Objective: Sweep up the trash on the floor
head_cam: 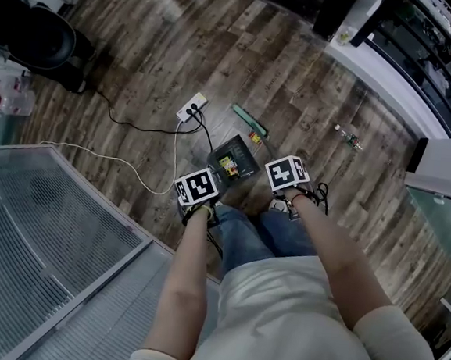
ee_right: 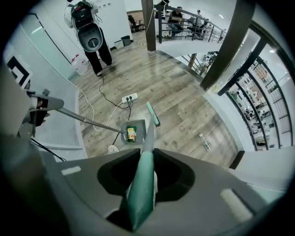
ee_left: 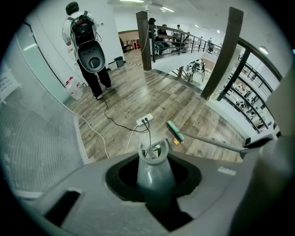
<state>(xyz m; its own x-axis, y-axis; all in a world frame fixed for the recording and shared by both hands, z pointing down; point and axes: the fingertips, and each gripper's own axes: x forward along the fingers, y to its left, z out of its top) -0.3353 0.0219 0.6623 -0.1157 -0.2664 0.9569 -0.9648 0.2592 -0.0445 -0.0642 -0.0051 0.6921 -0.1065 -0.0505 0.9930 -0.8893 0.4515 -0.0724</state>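
Trash lay partly in the dustpan on the floor, a small wrapper loose just beside the broom head and a bottle well apart to the right. The left gripper was clamped on the dustpan's grey handle, the right gripper on the broom's green grip. Both tools looked light and stiff, though held at their top ends they would likely swing. The wrapper seemed light enough to skitter; the bottle might roll.

Open-plan office/lab bldg, upper lvl: wood-plank floor, ribbed glass partition, railing over lower floor w/ racks, people seated at desks in bkgd, power strip on floor.
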